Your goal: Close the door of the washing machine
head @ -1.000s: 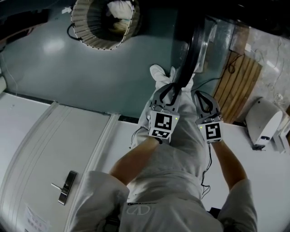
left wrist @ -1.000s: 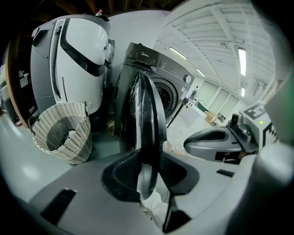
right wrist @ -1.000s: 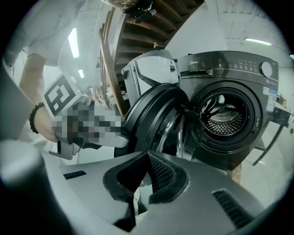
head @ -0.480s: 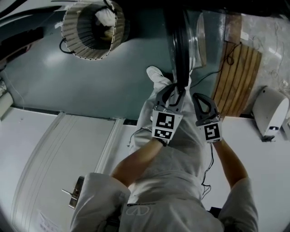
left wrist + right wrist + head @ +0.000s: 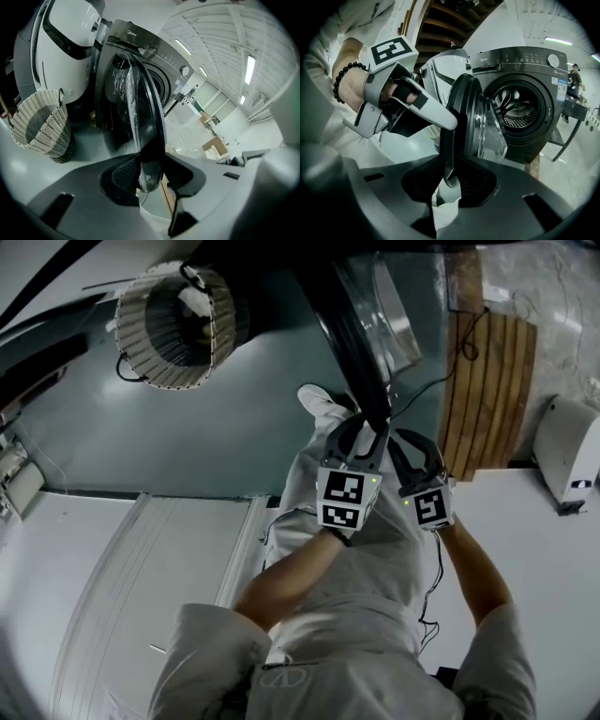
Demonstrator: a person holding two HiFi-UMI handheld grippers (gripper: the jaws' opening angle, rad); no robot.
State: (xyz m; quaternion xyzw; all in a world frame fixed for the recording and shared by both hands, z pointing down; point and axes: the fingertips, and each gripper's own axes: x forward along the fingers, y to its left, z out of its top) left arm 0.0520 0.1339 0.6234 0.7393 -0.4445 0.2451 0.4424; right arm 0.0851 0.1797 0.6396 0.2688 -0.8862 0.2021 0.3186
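Two grippers slack around the door's edge, and the door is not yet shut.

Your left gripper (image 5: 358, 427) and right gripper (image 5: 411, 442) have both just been opening. Each now stands wide, with the edge of the black-framed round door with its clear glass bowl (image 5: 349, 329) between the jaws but not pinched, so neither has hold of anything. Compared with a second ago, the right gripper has come in from beside the edge to straddle it, close to the left one. The door runs from the upper middle of the head view down to your grippers. It is swung well away from the drum opening (image 5: 520, 110) of the dark grey front-loading washing machine (image 5: 534, 61). My read is that the door is free to be pushed, with the closing swing and the latch still to do.
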